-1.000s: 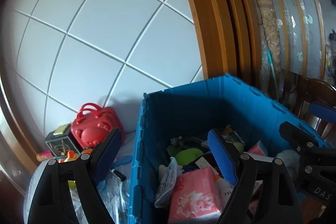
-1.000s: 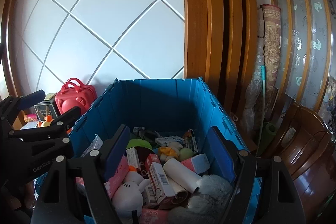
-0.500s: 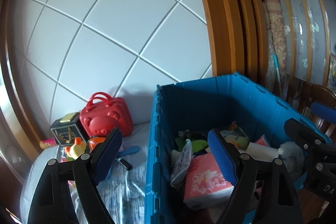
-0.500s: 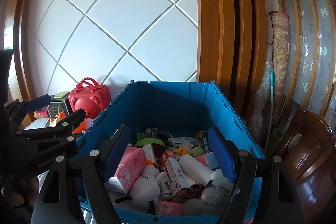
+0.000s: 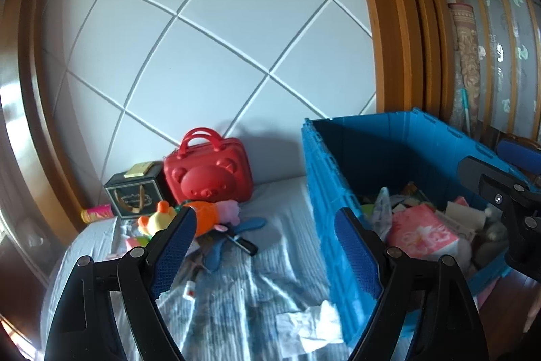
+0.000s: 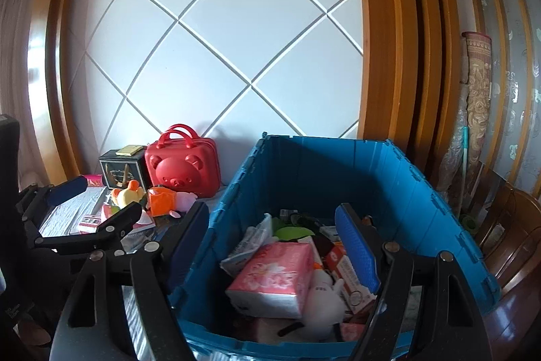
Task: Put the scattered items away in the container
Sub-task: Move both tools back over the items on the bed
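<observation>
The blue crate holds a pink tissue pack, a white plush, small boxes and other items. My right gripper hangs open over its near left corner, nothing between its fingers. On the striped sheet left of the crate lie an orange and yellow plush toy, a blue flat item, a black pen-like stick, a small bottle and crumpled white paper. My left gripper is open above the sheet, holding nothing.
A red bear-faced case, a black box and a pink tube stand against the white quilted headboard. Wooden frame posts rise behind the crate. A wooden chair stands at the right.
Both grippers have drawn leftwards and back from the crate. The left one, earlier over the crate's left rim, now hangs over the sheet; more scattered items have come into view. Jaws unchanged.
</observation>
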